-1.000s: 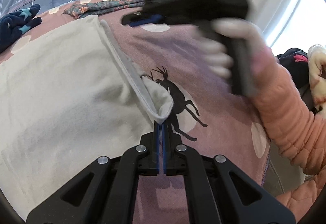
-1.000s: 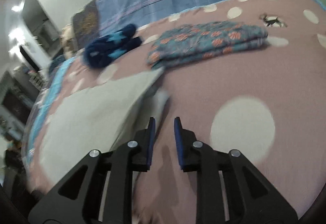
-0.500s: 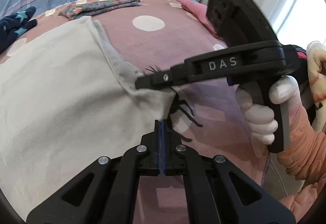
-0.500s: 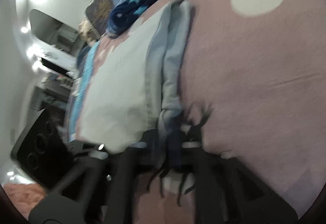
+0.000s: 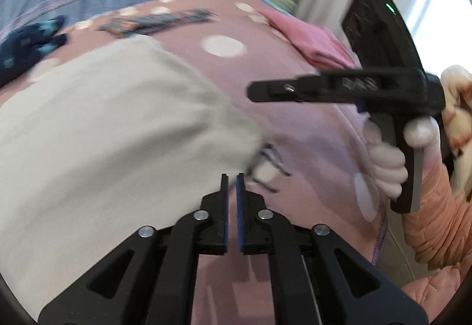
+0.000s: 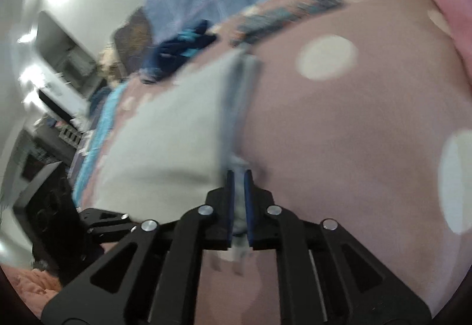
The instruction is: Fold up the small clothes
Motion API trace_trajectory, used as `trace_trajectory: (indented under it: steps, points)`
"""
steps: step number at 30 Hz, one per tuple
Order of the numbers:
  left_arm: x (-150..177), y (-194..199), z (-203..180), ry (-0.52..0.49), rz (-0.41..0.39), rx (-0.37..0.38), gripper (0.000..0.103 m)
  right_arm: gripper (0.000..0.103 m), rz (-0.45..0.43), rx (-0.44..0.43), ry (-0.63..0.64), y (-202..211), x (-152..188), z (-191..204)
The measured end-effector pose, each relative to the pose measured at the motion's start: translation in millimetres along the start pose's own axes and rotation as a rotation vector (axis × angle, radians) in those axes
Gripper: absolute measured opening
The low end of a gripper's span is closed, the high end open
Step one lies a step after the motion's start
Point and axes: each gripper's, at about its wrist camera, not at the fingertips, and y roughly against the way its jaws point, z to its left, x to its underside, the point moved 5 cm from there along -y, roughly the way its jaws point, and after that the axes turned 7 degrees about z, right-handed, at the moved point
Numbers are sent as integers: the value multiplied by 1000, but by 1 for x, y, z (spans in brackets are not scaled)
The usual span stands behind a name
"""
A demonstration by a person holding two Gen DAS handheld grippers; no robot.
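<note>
While the pale grey cotton garment (image 5: 118,124) lies spread on the pink polka-dot bedspread (image 5: 309,124), the right gripper (image 6: 239,174) pinches its edge and the left gripper (image 5: 232,177) stands slightly parted, empty, beside its corner; a fold seems underway, needing a fresh left grasp.

Pale grey garment (image 5: 112,130), pink polka-dot bedspread (image 5: 309,124)

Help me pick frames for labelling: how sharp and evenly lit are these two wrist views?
Left wrist view: motion blur smears the grey garment and the bedspread; window glare burns out the upper right; the left gripper stays crisp. Right wrist view: blurrier overall, with bright wall glare at upper left; the right gripper is sharp; fisheye bending in both.
</note>
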Motion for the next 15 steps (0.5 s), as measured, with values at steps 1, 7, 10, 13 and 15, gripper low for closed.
trace_trajectory:
  steps: [1, 7, 10, 13, 15]
  points:
    - [4, 12, 13, 36, -23, -29, 13, 15, 17, -55, 34, -9, 1, 10]
    - [53, 82, 93, 274, -122, -228, 24, 0, 74, 152, -10, -49, 6, -17]
    - [89, 119, 137, 423, -173, -311, 32, 0, 66, 197, -2, -36, 8, -9]
    - [125, 160, 178, 563, -247, -389, 38, 14, 47, 323, 57, -26, 6, 10]
    - [148, 190, 201, 636, -307, -433, 38, 16, 24, 349, 109, -20, 3, 28]
